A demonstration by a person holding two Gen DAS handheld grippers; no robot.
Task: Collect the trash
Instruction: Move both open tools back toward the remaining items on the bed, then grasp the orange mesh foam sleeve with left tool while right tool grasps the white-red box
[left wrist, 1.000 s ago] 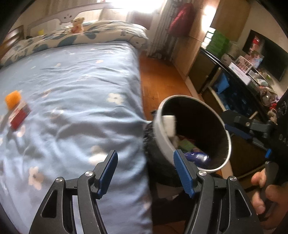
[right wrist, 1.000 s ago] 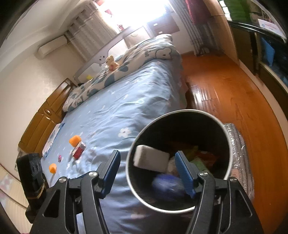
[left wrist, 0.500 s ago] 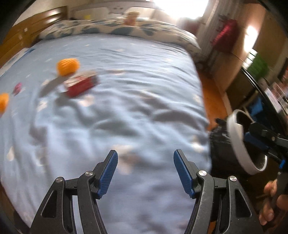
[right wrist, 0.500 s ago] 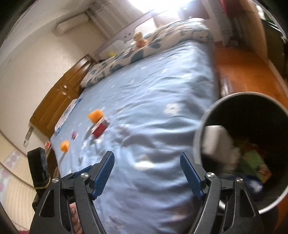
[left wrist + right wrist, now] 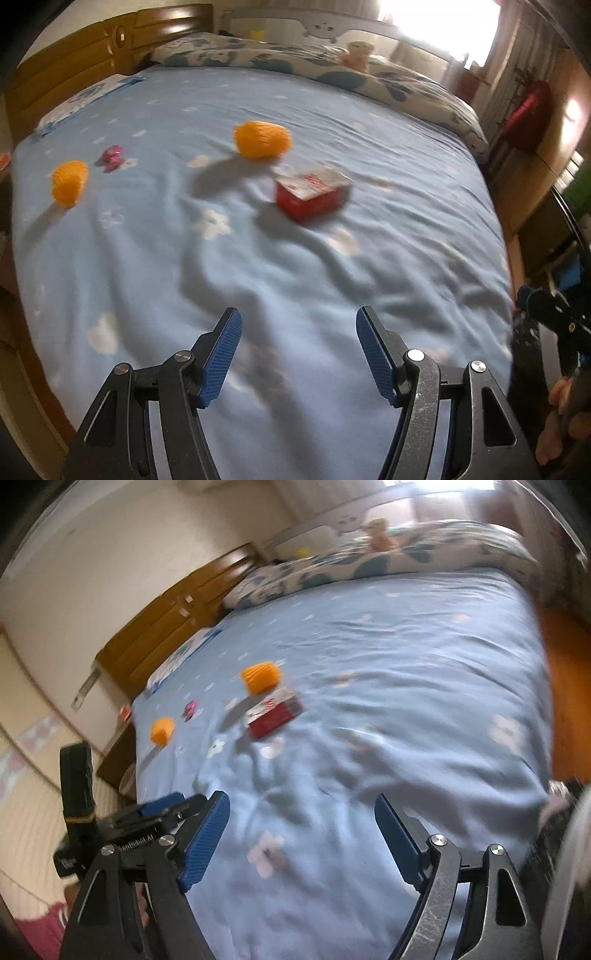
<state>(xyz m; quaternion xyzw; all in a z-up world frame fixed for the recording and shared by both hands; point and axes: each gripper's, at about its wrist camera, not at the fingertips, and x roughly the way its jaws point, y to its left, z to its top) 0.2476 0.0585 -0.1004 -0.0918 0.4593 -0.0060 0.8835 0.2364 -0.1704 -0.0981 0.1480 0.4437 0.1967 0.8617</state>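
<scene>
On the blue bed sheet [image 5: 388, 155] lie a red and white box [image 5: 312, 194] [image 5: 274, 715], two orange crumpled pieces [image 5: 263, 139] [image 5: 69, 181] [image 5: 260, 676] [image 5: 162, 730] and a small pink wrapper [image 5: 112, 156] [image 5: 190, 709]. My left gripper [image 5: 298, 349] hovers open over the near sheet, well short of the box, with nothing between its fingers. My right gripper [image 5: 302, 840] also hangs over the near sheet with nothing between its blue pads; its jaws are opening. The trash bin's rim [image 5: 576, 853] shows only as a blurred sliver at the right edge of the right wrist view.
A patterned pillow [image 5: 303, 66] with a small teddy bear [image 5: 357, 53] lies at the bed's head. A wooden headboard [image 5: 88, 62] runs along the left. A wood floor [image 5: 565, 672] and a cabinet [image 5: 554, 206] flank the bed's right side.
Both grippers have swung left, away from the bin and over the bed. The bin has slid out of the left view and nearly out of the right. The right jaws stand wider.
</scene>
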